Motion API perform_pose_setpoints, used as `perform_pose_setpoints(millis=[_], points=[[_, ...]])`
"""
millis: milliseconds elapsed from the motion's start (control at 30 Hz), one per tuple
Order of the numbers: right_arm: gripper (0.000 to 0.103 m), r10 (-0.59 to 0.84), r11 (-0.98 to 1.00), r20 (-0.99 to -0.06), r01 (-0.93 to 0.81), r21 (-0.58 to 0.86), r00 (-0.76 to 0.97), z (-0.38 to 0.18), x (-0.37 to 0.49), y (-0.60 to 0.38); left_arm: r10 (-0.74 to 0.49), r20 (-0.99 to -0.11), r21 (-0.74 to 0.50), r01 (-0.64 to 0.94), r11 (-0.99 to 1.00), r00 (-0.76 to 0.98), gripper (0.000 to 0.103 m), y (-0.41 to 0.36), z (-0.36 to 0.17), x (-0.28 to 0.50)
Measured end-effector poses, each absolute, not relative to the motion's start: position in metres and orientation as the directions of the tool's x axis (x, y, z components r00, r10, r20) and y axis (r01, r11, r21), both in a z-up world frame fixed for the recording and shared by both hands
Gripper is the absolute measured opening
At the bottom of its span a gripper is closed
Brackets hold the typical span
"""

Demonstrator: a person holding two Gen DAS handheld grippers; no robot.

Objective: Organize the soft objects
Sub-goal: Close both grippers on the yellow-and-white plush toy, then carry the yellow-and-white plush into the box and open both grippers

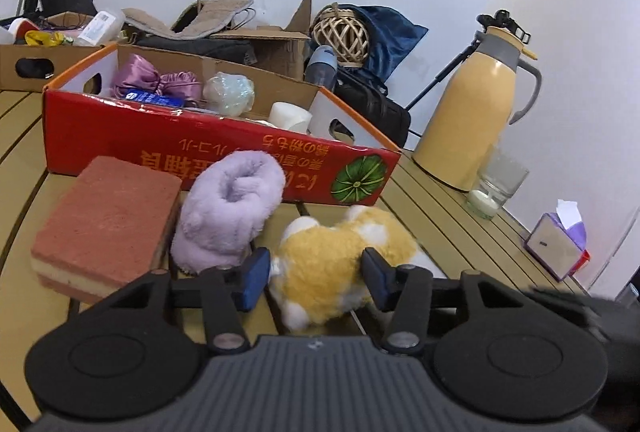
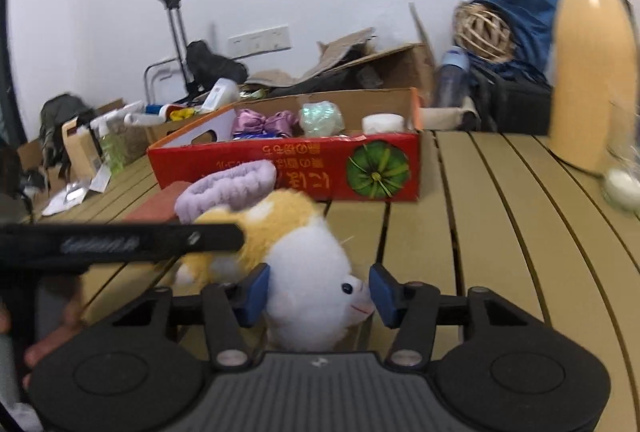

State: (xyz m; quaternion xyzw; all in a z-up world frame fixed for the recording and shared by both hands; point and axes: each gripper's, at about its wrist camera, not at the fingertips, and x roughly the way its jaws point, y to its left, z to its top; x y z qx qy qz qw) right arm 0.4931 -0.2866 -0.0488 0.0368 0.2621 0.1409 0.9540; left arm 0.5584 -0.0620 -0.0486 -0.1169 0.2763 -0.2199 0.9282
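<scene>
One yellow-and-white plush toy (image 1: 340,264) is lying on the slatted table (image 1: 432,216), with both grippers straddling it. The left gripper (image 1: 316,276) and right gripper (image 2: 319,292) are each gaping, neither gripping. One purple fuzzy slipper (image 1: 228,207) and one pink sponge block (image 1: 108,224) are sitting before one red cardboard box (image 1: 224,147).

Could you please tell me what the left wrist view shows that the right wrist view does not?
Only the left wrist view shows the tissue box, the full top of the pink sponge block, and the left gripper, jaws open around the plush's orange back. Only the right wrist view shows the plush's white face and the right gripper, open around it. Both show the plush toy, purple slipper, red box and yellow thermos.
</scene>
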Motion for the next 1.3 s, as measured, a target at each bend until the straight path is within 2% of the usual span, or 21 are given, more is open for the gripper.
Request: perform_pose_setpoints(millis=[67, 133, 200, 267, 300, 367, 433, 467, 500, 567, 633, 667, 700, 800, 900, 1000, 1100, 1200, 1233, 1300], points=[[0.052, 0.298, 0.954, -0.48, -0.267, 0.134, 0.825, -0.045, 0.473, -0.277, -0.431, -0.456, -0.335, 0.298, 0.894, 0.779, 0.056, -0.059, -0.048, 0.559], [0.05, 0.439, 0.897, -0.47, -0.406, 0.176, 0.766, -0.041, 0.455, -0.263, -0.443, -0.432, -0.374, 0.291, 0.881, 0.786, 0.066, -0.049, -0.045, 0.556], [0.034, 0.544, 0.835, -0.441, -0.515, 0.197, 0.713, -0.037, 0.443, -0.253, -0.431, -0.398, -0.382, 0.28, 0.881, 0.81, 0.071, -0.04, -0.04, 0.549], [0.034, 0.531, 0.846, -0.401, -0.495, 0.199, 0.746, -0.027, 0.438, -0.259, -0.433, -0.385, -0.382, 0.286, 0.879, 0.815, 0.074, -0.034, -0.037, 0.541], [0.035, 0.495, 0.869, -0.381, -0.45, 0.207, 0.781, -0.022, 0.44, -0.269, -0.456, -0.381, -0.391, 0.306, 0.868, 0.804, 0.074, -0.032, -0.038, 0.536], [0.04, 0.407, 0.913, -0.396, -0.349, 0.212, 0.824, -0.017, 0.455, -0.287, -0.503, -0.375, -0.413, 0.346, 0.843, 0.778, 0.076, -0.032, -0.04, 0.528], [0.045, 0.359, 0.932, -0.414, -0.298, 0.205, 0.837, -0.013, 0.477, -0.299, -0.558, -0.358, -0.434, 0.396, 0.809, 0.748, 0.085, -0.04, -0.042, 0.519], [0.053, 0.371, 0.926, -0.404, -0.305, 0.22, 0.836, -0.012, 0.487, -0.303, -0.57, -0.355, -0.426, 0.414, 0.804, 0.741, 0.085, -0.045, -0.042, 0.516], [0.065, 0.398, 0.912, -0.372, -0.319, 0.257, 0.839, -0.012, 0.5, -0.306, -0.566, -0.356, -0.396, 0.428, 0.812, 0.744, 0.085, -0.052, -0.043, 0.514], [0.067, 0.43, 0.892, -0.39, -0.318, 0.32, 0.814, -0.017, 0.528, -0.301, -0.525, -0.387, -0.34, 0.412, 0.845, 0.758, 0.084, -0.059, -0.045, 0.514], [0.063, 0.436, 0.889, -0.438, -0.303, 0.342, 0.786, -0.027, 0.551, -0.291, -0.525, -0.419, -0.375, 0.386, 0.843, 0.741, 0.083, -0.054, -0.048, 0.521], [0.052, 0.429, 0.892, -0.461, -0.284, 0.352, 0.777, -0.032, 0.557, -0.287, -0.509, -0.438, -0.384, 0.358, 0.851, 0.741, 0.081, -0.048, -0.05, 0.524], [0.043, 0.413, 0.899, -0.488, -0.257, 0.355, 0.769, -0.037, 0.561, -0.284, -0.484, -0.456, -0.388, 0.322, 0.863, 0.747, 0.075, -0.044, -0.051, 0.527], [0.04, 0.363, 0.91, -0.488, -0.188, 0.37, 0.794, -0.038, 0.538, -0.285, -0.476, -0.484, -0.465, 0.245, 0.851, 0.734, 0.073, -0.023, -0.057, 0.538], [0.039, 0.291, 0.923, -0.476, -0.113, 0.367, 0.83, -0.04, 0.51, -0.289, -0.512, -0.458, -0.502, 0.264, 0.824, 0.727, 0.073, -0.016, -0.055, 0.535], [0.042, 0.274, 0.924, -0.473, -0.091, 0.373, 0.837, -0.039, 0.499, -0.292, -0.592, -0.404, -0.52, 0.357, 0.776, 0.697, 0.08, -0.023, -0.051, 0.526], [0.046, 0.294, 0.924, -0.477, -0.118, 0.364, 0.828, -0.037, 0.499, -0.291, -0.599, -0.425, -0.495, 0.38, 0.781, 0.678, 0.08, -0.032, -0.052, 0.524], [0.047, 0.312, 0.92, -0.479, -0.134, 0.37, 0.821, -0.038, 0.499, -0.292, -0.594, -0.493, -0.499, 0.353, 0.792, 0.636, 0.055, -0.036, -0.06, 0.533], [0.048, 0.311, 0.919, -0.48, -0.132, 0.372, 0.82, -0.041, 0.501, -0.291, -0.617, -0.477, -0.524, 0.361, 0.771, 0.625, 0.051, -0.034, -0.06, 0.534], [0.045, 0.323, 0.909, -0.473, -0.129, 0.396, 0.82, -0.044, 0.5, -0.295, -0.615, -0.468, -0.528, 0.357, 0.771, 0.635, 0.049, -0.032, -0.061, 0.531]])
